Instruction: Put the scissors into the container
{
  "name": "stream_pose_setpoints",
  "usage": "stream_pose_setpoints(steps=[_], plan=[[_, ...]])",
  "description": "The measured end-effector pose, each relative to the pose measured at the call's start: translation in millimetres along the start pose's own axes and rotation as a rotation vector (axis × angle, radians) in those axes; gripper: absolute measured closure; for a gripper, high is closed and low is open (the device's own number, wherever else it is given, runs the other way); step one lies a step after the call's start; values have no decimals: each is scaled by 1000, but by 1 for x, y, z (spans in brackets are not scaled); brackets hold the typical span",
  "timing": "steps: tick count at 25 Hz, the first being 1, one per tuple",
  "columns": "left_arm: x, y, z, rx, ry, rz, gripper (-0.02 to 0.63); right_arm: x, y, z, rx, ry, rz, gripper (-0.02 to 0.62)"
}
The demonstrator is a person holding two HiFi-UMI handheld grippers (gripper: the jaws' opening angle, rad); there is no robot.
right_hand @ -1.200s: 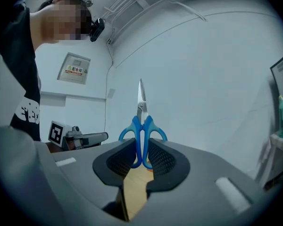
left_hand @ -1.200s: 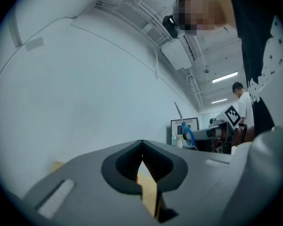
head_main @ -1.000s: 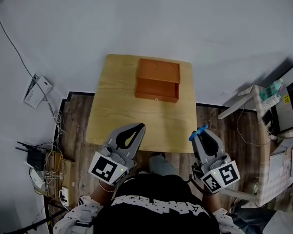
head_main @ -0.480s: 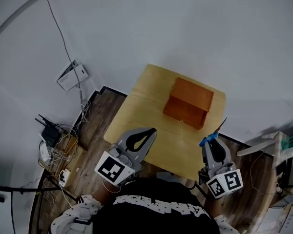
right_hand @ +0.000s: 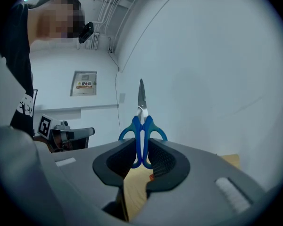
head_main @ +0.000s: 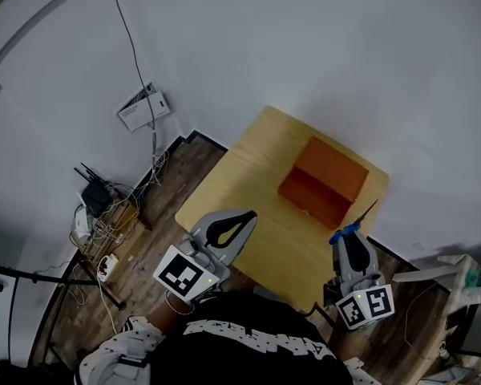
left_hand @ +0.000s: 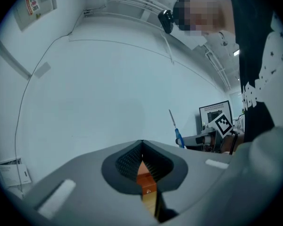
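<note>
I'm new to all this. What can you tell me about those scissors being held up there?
The scissors have two blue, plastic-looking handle loops and slim silvery metal blades, closed together to one point. The right gripper clamps the handle loops between its jaws, and the blades stick straight out beyond them. They hang in the air by the edge of the wooden table, tips aimed toward the orange container, not yet in it. Nothing but the gripper touches them.

Container [head_main: 330, 180] on table [head_main: 244, 195], toward far edge

The right hand-held gripper [head_main: 349, 240] holds scissors [head_main: 345, 232] near the orange container [head_main: 329, 179] on the table [head_main: 252, 195].
</note>
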State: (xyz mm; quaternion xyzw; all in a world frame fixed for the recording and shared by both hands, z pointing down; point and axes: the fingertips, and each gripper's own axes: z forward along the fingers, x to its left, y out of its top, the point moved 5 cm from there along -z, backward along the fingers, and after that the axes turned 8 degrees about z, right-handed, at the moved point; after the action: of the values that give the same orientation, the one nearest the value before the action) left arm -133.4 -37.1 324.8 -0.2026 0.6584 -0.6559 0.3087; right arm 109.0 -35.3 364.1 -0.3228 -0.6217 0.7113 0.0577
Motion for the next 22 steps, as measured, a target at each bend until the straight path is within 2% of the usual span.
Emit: stream_pose_setpoints(steps=[6,10,14,17,19,22], plan=[[-1,-1,14,-43,75,17,606,-23,4,3,11,39,15,502],[-13,2,24,-12,80,38,606,-35,3,1,29,59,-9,502],[-17,3,24,48,84,58,606,-44,-2,4,53,54,1,502],[-11,1,25,32,109,69,606,-48,-7,3,67,39,5,502],[-10,-1,27,47,100,54,606,-51,-10,1,73,25,2,502],[-2,1,32,3,91,32,606,-55,-14,3,79,2,3,502]])
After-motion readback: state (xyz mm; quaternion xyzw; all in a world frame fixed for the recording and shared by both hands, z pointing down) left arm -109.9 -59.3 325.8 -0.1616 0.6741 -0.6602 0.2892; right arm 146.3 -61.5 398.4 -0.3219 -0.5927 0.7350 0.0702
